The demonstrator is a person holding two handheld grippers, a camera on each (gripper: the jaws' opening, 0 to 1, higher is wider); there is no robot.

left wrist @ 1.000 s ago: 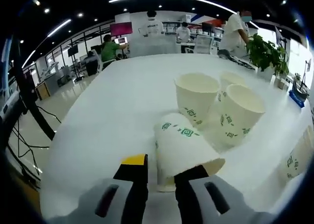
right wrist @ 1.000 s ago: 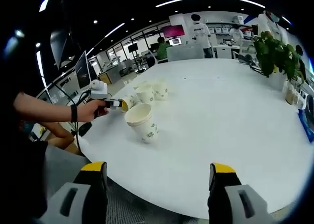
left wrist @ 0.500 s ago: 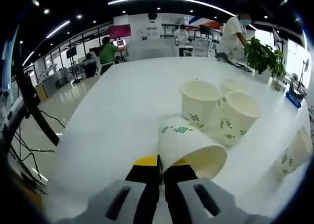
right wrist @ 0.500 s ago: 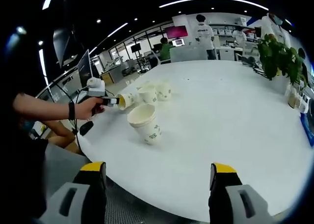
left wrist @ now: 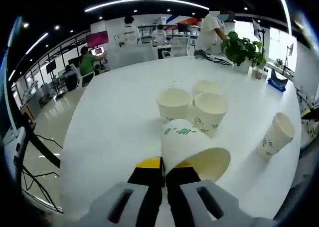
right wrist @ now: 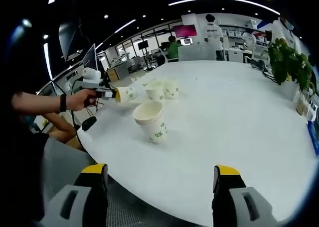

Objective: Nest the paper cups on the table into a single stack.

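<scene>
Our left claw [left wrist: 163, 170] pinches a paper cup [left wrist: 192, 150] by its rim above the bench [left wrist: 114, 117]; our right claw [right wrist: 158, 179] gapes open, holding nothing.

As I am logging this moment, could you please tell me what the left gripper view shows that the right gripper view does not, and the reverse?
Left gripper view: a close look along the left tongs, shut on a tilted white paper cup with green print. Right gripper view: the open right tongs and the person's hand carrying the left tool. Both: the held cup, the lone paper cup, the upright cup cluster, the white table and the potted green plant.
</scene>
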